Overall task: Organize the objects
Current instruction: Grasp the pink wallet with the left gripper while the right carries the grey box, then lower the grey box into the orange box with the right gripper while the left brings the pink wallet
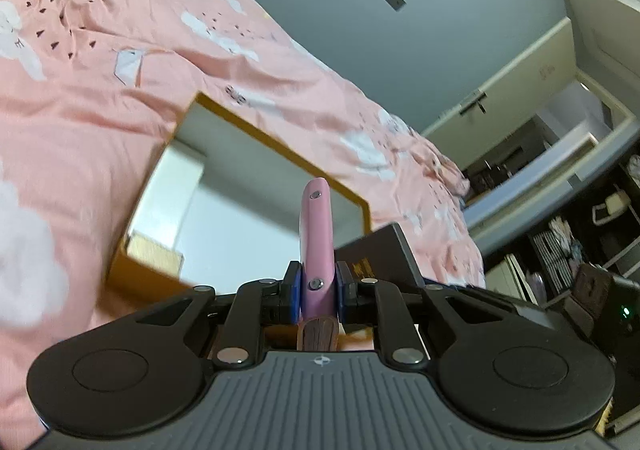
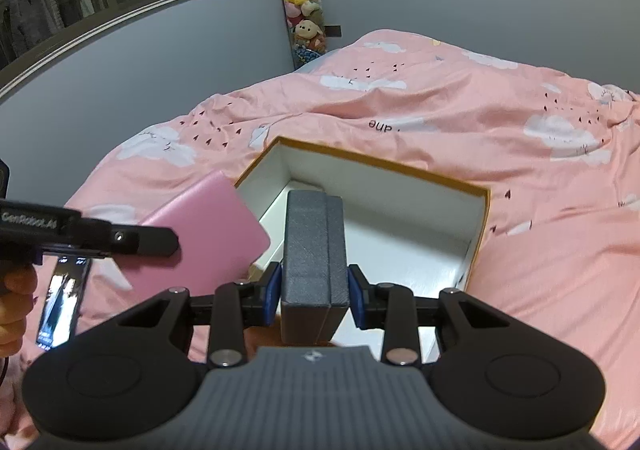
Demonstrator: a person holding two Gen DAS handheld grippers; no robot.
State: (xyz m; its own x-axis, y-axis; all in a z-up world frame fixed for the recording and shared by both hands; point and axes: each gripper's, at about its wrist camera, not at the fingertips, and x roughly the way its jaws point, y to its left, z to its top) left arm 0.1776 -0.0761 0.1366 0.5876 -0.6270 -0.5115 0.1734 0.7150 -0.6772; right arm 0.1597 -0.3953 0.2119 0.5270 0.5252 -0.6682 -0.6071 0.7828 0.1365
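Your left gripper [image 1: 318, 292] is clamped on the pink case [image 1: 316, 246], held edge-up above the orange-rimmed box [image 1: 280, 138]. Your right gripper [image 2: 314, 288] pinches the grey block [image 2: 314, 250] by its sides, over the near end of the same box, which sits open on the pink bedspread [image 2: 440, 98]. A dark book [image 1: 376, 254] lies just right of the left jaws. A phone [image 2: 64, 302], probably screen-up, rests on the bedspread near your hand [image 2: 16, 306].

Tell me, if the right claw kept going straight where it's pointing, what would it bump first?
Probably the open box on the bed. The right claw, shut on a grey case, points into its white inside, so the case would likely touch first. Depth is hard to judge.
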